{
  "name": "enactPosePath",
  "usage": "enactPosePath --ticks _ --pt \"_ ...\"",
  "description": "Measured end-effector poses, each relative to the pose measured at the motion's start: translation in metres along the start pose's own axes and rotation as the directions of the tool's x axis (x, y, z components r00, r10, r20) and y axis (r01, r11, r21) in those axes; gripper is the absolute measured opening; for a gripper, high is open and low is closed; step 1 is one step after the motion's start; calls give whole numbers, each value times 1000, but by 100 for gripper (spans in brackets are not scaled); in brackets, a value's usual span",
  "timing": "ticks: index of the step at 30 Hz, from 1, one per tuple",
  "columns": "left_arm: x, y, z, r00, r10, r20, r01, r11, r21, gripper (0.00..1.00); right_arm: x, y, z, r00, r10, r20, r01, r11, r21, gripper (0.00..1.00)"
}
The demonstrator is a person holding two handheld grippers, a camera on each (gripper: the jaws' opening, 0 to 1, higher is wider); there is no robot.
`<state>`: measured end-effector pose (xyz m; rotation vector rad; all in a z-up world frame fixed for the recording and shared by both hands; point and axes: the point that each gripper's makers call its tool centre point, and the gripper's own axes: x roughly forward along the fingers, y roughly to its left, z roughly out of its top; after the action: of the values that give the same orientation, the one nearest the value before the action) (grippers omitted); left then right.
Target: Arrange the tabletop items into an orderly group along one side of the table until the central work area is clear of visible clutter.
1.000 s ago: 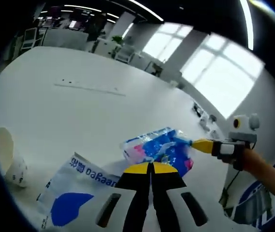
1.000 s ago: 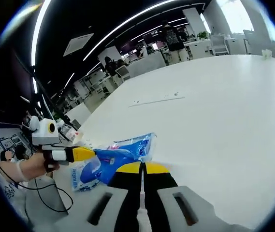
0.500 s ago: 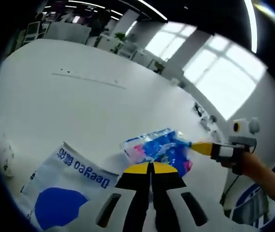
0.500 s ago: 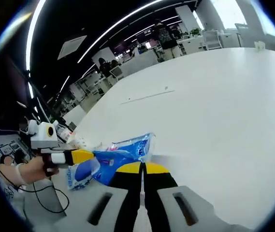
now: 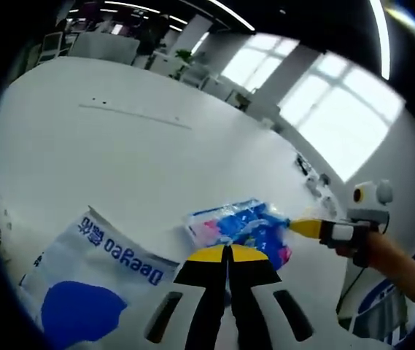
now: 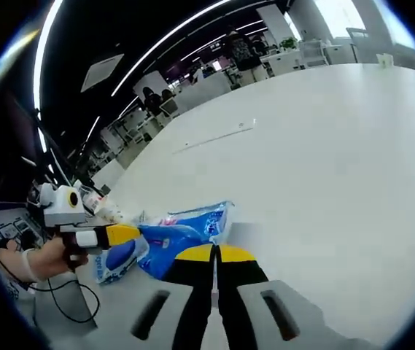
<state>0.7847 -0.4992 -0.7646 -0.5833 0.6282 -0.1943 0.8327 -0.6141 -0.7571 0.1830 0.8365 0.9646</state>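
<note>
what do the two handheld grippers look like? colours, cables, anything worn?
Both match: the left gripper and the right gripper have black jaws with yellow tips, set on light grey bodies with dark slots. Seen from the side, each carries a white-and-grey box, a black grip and a thin black cable. A white band circles the wrist of the left hand.

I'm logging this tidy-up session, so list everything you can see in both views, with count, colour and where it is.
table: one, white, under everything.
blue packet: one, blue with pink, crinkly, at the near table edge, pinched from both sides.
white bag: one, white with blue print and a blue blob, flat beside the packet.
strip: one, thin, pale, far across the table.
left tongs: yellow-tipped, black and white, closed on the packet.
right tongs: same colours, closed on the packet.
</note>
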Motion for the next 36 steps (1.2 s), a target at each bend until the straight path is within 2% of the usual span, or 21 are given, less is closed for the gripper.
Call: enactPosePath --ticks 6,13,23,26,36 --pt "6 0 5 1000 -1 9 1 1000 7 0 -2 -3 5 1000 -4 17 4 1000 12 0" --pt "13 3 8 1000 -5 17 5 1000 -12 0 -2 -10 3 1000 -12 21 11 1000 29 0" --pt "17 2 -1 1000 -11 4 12 1000 -25 0 -1 -18 -3 999 -26 28 24 998 62 0" --pt "18 5 -5 1000 -14 -9 13 999 -50 0 1 -19 -7 1000 -16 21 14 996 83 0" --pt "20 5 -9 1000 -27 -16 26 998 -62 0 -1 -22 -13 999 -28 21 25 994 109 0"
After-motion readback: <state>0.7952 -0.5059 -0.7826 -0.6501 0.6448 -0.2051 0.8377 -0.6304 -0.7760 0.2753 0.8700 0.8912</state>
